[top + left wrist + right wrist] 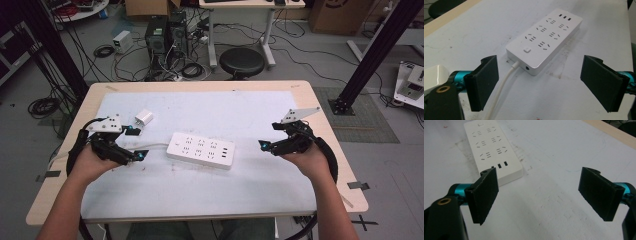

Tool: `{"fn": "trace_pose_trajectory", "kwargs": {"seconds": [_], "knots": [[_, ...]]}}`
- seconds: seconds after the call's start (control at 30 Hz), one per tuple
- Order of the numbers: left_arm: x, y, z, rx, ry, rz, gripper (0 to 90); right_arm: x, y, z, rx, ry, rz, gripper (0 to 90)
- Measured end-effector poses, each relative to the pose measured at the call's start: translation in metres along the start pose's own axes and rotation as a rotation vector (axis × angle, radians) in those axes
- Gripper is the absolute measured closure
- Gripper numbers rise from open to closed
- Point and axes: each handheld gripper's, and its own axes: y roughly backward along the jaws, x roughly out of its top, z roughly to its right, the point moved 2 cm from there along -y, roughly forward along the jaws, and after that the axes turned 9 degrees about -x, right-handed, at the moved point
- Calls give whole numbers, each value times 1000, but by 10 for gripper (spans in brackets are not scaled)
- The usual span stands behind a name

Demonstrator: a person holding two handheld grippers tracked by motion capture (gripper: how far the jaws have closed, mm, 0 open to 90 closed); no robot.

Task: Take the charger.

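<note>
A white power strip point(201, 150) lies flat at the middle of the table's white mat point(200, 195). Its white cable point(504, 85) runs off from the switch end toward my left gripper point(137, 143). That gripper hovers just left of the strip, open, jaws wide apart with nothing between them point(541, 85). A small white charger plug point(144, 118) sits behind the left gripper, apart from the strip. My right gripper point(270, 135) is to the right of the strip's USB end point(499, 165), a short gap away, also open and empty point(540, 195).
The wooden table edge point(320, 115) frames the mat. Beyond the far edge stand a black stool point(242, 62), computer towers point(165, 35) and tangled floor cables. Black frame posts point(370, 55) rise at both far corners.
</note>
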Motion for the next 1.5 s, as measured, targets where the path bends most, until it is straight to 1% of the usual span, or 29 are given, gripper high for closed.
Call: {"fn": "trace_pose_trajectory", "kwargs": {"seconds": [0.2,0.27,0.3,0.37,0.4,0.43,0.47,0.5,0.53,0.57,0.6,0.63,0.67,0.7,0.73,0.77,0.83,0.87,0.9,0.97,1.03,1.1,1.13,1.17,1.23,1.3,1.43,1.47,1.5], "knots": [[3,4,-2,33,11,-1,151,6,1,-2,-2,-3,-2,168],[7,5,-6,49,12,-12,151,8,1,-3,2,8,2,168],[12,6,-12,79,13,-18,151,9,1,-4,1,8,-1,168],[15,6,-16,90,19,-19,151,10,2,-4,-1,7,-6,168],[18,7,-20,108,32,-17,151,10,2,-3,-3,9,0,168],[22,7,-27,143,37,-26,151,11,2,-3,-5,6,5,168],[25,7,-33,159,46,-26,151,10,3,-3,-8,6,6,168],[28,5,-44,180,72,-10,151,10,2,-3,-7,7,-2,168],[30,3,-51,196,80,-21,151,10,2,-3,-10,7,-4,168],[31,1,-58,204,85,-35,151,9,1,-4,-8,6,-8,168],[31,1,-58,204,85,-35,151,9,1,-4,-8,6,-8,168],[32,-2,-64,212,94,-41,151,8,1,-4,-8,7,-7,168],[32,-6,-70,219,112,-33,151,8,1,-4,-8,7,-7,168],[32,-12,-84,229,144,-50,151,6,1,-4,-6,4,-8,168],[32,-15,-91,233,146,-67,151,6,1,-5,-9,2,-10,168],[31,-18,-96,235,160,-65,151,5,0,-5,-11,1,-11,168],[30,-24,-108,243,177,-68,151,4,0,-5,-11,-4,-13,168],[28,-26,-114,256,185,-70,151,3,0,-5,-14,-4,-12,168],[25,-28,-120,259,205,-77,151,3,0,-5,-16,-6,-13,168],[19,-33,-131,276,221,-105,151,4,0,-6,-18,-8,-15,168],[13,-37,-140,273,251,-104,151,4,0,-6,-21,-12,-15,168],[7,-42,-148,289,264,-117,151,4,0,-6,-26,-7,-14,168],[3,-44,-151,289,280,-113,151,5,0,-6,-29,-13,-15,168],[0,-47,-154,290,292,-118,151,5,0,-6,-26,-12,-14,168],[-6,-50,-160,305,298,-141,151,6,-1,-7,-30,-12,-15,168],[-8,-51,-161,298,308,-136,151,7,-1,-8,-28,-12,-16,168],[-18,-58,-168,308,311,-178,151,7,-2,-10,-30,-11,-22,168],[-18,-58,-168,308,311,-178,151,7,-3,-11,-29,-13,-24,168],[-22,-60,-170,303,322,-184,151,7,-3,-11,-26,-13,-24,168]]}}
